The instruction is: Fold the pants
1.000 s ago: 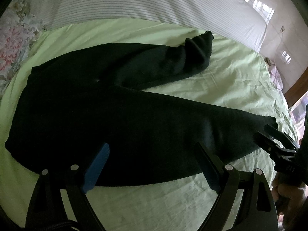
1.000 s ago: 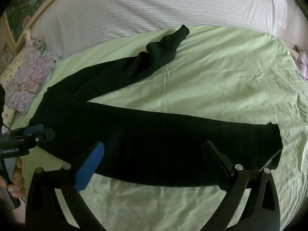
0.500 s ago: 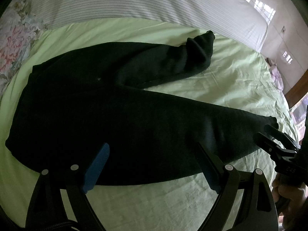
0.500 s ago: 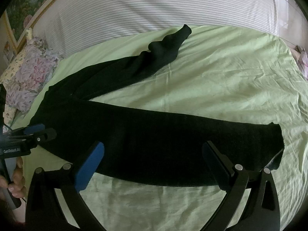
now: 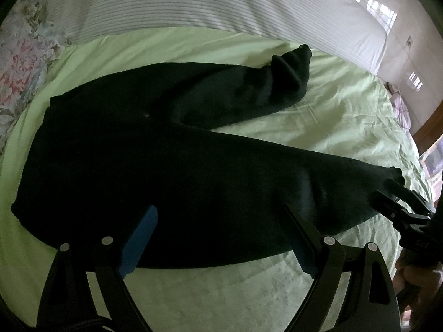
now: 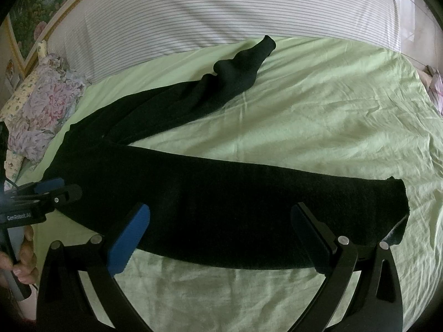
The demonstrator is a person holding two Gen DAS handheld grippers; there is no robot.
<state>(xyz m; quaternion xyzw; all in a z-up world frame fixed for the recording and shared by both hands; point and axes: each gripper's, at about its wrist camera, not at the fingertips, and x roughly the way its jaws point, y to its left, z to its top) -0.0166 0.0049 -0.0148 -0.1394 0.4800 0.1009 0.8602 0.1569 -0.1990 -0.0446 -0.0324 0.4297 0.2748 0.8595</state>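
Black pants (image 5: pixel 155 166) lie flat on the green sheet, waist at the left, legs spread in a V to the right; they also show in the right wrist view (image 6: pixel 221 202). The far leg ends in a bunched cuff (image 6: pixel 265 45). The near leg's cuff (image 6: pixel 396 210) lies at the right. My left gripper (image 5: pixel 218 235) is open, over the near edge of the seat and thigh. My right gripper (image 6: pixel 221 235) is open, over the near leg's lower edge. Each gripper shows in the other's view: the right one (image 5: pixel 398 202) near the cuff, the left one (image 6: pixel 49 193) near the waist.
The bed has a green sheet (image 6: pixel 318 116). A striped cover (image 6: pixel 221 8) lies along its far side. A floral pillow (image 6: pixel 47 105) sits at the far left. A wooden bed edge (image 5: pixel 429 127) shows at the right.
Both grippers have drifted slightly; the pants sit a little higher in both views. The pants lie as before and both grippers stay open.
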